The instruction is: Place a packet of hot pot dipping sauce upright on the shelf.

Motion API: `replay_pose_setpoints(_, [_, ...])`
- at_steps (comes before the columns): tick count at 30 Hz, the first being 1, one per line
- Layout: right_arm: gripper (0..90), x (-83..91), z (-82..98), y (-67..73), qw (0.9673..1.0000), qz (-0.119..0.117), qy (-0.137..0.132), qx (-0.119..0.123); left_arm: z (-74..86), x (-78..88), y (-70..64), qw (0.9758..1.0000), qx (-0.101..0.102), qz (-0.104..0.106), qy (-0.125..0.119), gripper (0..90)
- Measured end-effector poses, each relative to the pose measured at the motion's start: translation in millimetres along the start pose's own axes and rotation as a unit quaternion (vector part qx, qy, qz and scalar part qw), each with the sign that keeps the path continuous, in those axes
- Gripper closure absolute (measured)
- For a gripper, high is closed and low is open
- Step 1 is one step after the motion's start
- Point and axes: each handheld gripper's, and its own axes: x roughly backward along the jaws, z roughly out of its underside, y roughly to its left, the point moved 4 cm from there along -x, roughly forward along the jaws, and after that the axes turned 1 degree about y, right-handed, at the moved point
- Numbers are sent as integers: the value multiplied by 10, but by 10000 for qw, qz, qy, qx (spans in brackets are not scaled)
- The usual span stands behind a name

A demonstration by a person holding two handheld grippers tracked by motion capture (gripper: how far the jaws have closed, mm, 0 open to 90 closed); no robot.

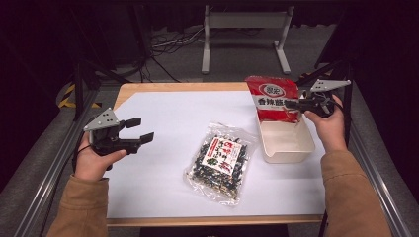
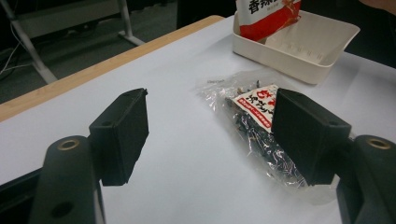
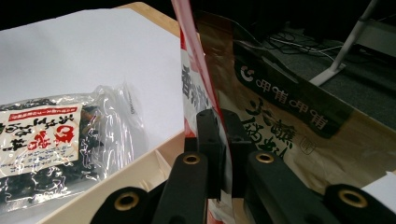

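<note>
A red snack bag (image 1: pixel 273 98) with white print stands upright over the far end of a cream plastic bin (image 1: pixel 291 147). My right gripper (image 1: pixel 295 104) is shut on the bag's right edge. In the right gripper view the jaws pinch the bag (image 3: pixel 261 98) between them, above the bin's rim (image 3: pixel 116 179). A clear packet of dark snacks (image 1: pixel 221 161) with a red and white label lies flat on the white sheet. My left gripper (image 1: pixel 140 131) hovers at the table's left, open with nothing between its fingers. The left gripper view has the packet (image 2: pixel 254 123) and the bin (image 2: pixel 306 51) ahead.
A white sheet (image 1: pixel 163 123) covers most of the wooden table (image 1: pixel 148 88). Metal rails run along both sides. A grey stand (image 1: pixel 244 34) and cables sit on the floor beyond the far edge.
</note>
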Motion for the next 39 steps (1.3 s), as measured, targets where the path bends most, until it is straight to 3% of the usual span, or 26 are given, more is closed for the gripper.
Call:
replay_pose_setpoints(16, [881, -106, 80, 17, 9995, 102, 155, 258, 17, -35, -10, 10000, 27, 36, 66, 283])
replay_pose_setpoints(22, [878, -105, 117, -10, 9996, 175, 132, 161, 18, -42, -7, 10000, 4, 51, 66, 283])
replay_pose_setpoints(25, [867, -109, 153, -35, 9983, 352, 385, 249, 19, -45, -9, 10000, 14, 61, 59, 283])
replay_pose_setpoints(27, [862, -125, 234, -68, 9947, 534, 817, 320, 20, -43, -10, 10000, 12, 68, 65, 283])
replay_pose_setpoints(31, [861, -118, 341, -107, 9961, 492, 732, 41, 21, -49, -1, 10000, 1, 62, 67, 283])
replay_pose_setpoints(39, [833, -116, 343, -97, 9954, 571, 763, -59, 43, -98, -5, 9998, 15, 100, 147, 281])
